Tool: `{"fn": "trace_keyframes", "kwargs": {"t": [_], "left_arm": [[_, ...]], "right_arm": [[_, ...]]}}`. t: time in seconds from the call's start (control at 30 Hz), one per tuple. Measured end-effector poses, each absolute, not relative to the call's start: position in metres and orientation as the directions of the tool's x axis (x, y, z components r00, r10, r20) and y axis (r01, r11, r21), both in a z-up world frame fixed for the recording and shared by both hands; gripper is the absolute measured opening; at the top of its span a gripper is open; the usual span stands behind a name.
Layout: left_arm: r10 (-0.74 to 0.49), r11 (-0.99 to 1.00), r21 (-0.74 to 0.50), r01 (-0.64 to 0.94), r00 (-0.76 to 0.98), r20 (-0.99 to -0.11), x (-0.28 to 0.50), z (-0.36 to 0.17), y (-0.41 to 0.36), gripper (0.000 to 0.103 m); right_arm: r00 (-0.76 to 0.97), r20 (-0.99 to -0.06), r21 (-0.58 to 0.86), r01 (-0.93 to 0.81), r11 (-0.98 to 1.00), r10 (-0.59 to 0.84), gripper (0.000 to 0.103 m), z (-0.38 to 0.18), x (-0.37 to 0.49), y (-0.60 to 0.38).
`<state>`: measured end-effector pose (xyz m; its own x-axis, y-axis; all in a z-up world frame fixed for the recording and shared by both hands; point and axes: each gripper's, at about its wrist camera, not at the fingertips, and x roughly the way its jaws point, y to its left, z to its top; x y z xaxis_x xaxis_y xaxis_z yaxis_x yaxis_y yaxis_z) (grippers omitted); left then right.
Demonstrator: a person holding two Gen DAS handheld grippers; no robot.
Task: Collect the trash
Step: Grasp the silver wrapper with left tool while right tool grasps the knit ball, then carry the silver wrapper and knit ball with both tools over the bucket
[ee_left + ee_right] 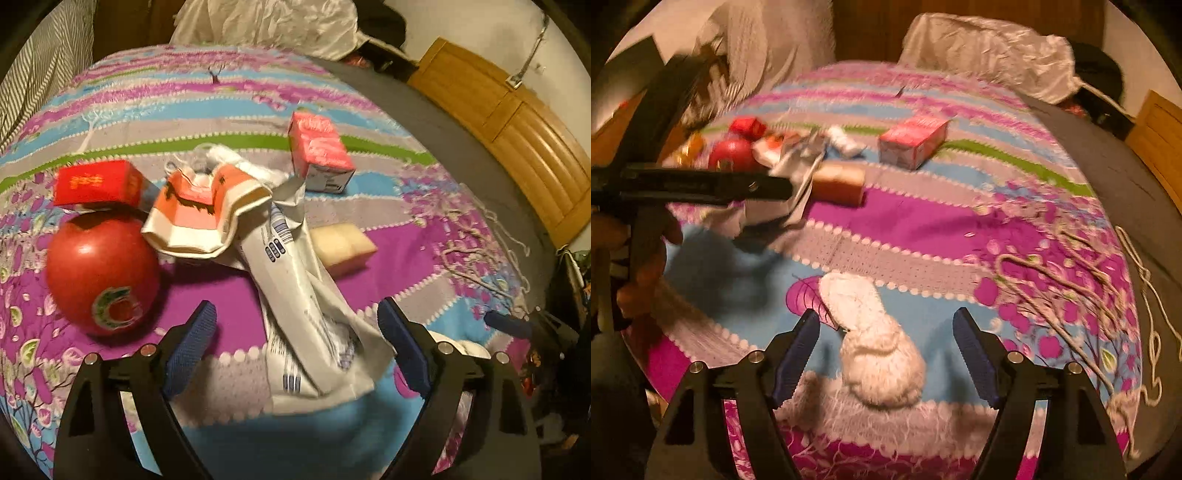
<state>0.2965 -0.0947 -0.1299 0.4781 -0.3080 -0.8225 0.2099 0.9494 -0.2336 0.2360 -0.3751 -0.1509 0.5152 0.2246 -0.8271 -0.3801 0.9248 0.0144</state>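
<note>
A: Where does the trash lie?

B: On the bed's patterned blanket (229, 110). Taking the red apple (101, 273) as the mark: a crumpled white wrapper (295, 295) lies just beside it, an orange-and-white carton (207, 214) rests on the wrapper's far end, a red box (98, 182) touches the apple's far side, and a pink box (319, 151) stands well beyond.

A: And the grippers?

B: The left gripper (295, 339) has its fingers spread wide, the wrapper between them, unpressed. The right gripper (886, 354) is also spread, straddling a white tissue wad (875, 339) without squeezing it.
</note>
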Motion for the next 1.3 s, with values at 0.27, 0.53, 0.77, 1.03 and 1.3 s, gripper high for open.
{"fn": "trace_keyframes", "kwargs": {"t": [0.27,0.53,0.77,1.03,1.3], "left_arm": [[-0.271,0.955,-0.173,0.239,0.478,-0.835,0.287,-0.138,-0.100,0.042],[-0.235,0.963,-0.100,0.251,0.599,-0.765,0.231,-0.109,-0.078,0.039],[-0.210,0.968,-0.047,0.247,0.693,-0.689,0.172,-0.085,-0.051,0.039],[-0.109,0.993,-0.013,0.120,0.848,-0.518,0.128,-0.033,-0.023,0.039],[-0.036,0.998,0.036,0.051,0.937,-0.348,0.092,0.006,-0.024,0.039]], "right_arm": [[0.507,-0.841,-0.026,-0.385,0.923,0.188,0.037,-0.173,0.235,-0.359],[0.647,-0.727,0.053,-0.280,0.959,0.229,0.031,-0.152,0.199,-0.361],[0.784,-0.571,0.108,-0.222,0.969,0.243,0.031,-0.106,0.164,-0.343],[0.889,-0.404,0.087,-0.198,0.976,0.216,0.031,-0.046,0.134,-0.315],[0.954,-0.255,0.006,-0.163,0.987,0.159,0.032,0.003,0.099,-0.289]]}}
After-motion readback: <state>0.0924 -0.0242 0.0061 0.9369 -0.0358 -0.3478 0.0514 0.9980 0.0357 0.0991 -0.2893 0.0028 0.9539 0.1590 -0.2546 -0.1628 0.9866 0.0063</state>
